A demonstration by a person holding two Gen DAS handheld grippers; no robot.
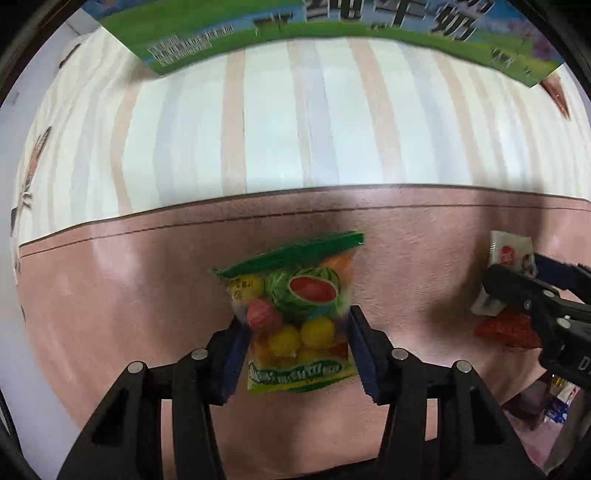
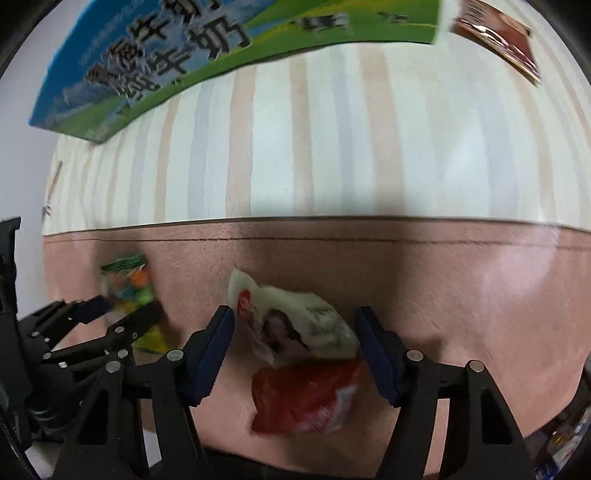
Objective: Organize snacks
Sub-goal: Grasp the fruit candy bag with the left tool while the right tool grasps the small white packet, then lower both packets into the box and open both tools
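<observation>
A clear bag of fruit-shaped candies [image 1: 295, 317] with a green top lies on the pink surface [image 1: 110, 295]. My left gripper [image 1: 295, 347] points down at it, its blue pads pressed against the bag's two sides. That bag [image 2: 129, 284] and the left gripper [image 2: 125, 314] show blurred at the left of the right wrist view. A white snack packet [image 2: 295, 325] lies partly over a red packet [image 2: 303, 395]. My right gripper [image 2: 295, 332] straddles the white packet with a pad at each edge. The right gripper [image 1: 524, 280], white packet [image 1: 506, 254] and red packet [image 1: 506, 328] appear at the right edge.
A large green and blue milk carton box [image 1: 332, 29] [image 2: 147, 74] stands at the far side on a striped cloth [image 1: 295, 122]. A brown packet [image 2: 498, 37] lies beside it. Clutter on the floor [image 1: 557, 402] shows past the surface's near right edge.
</observation>
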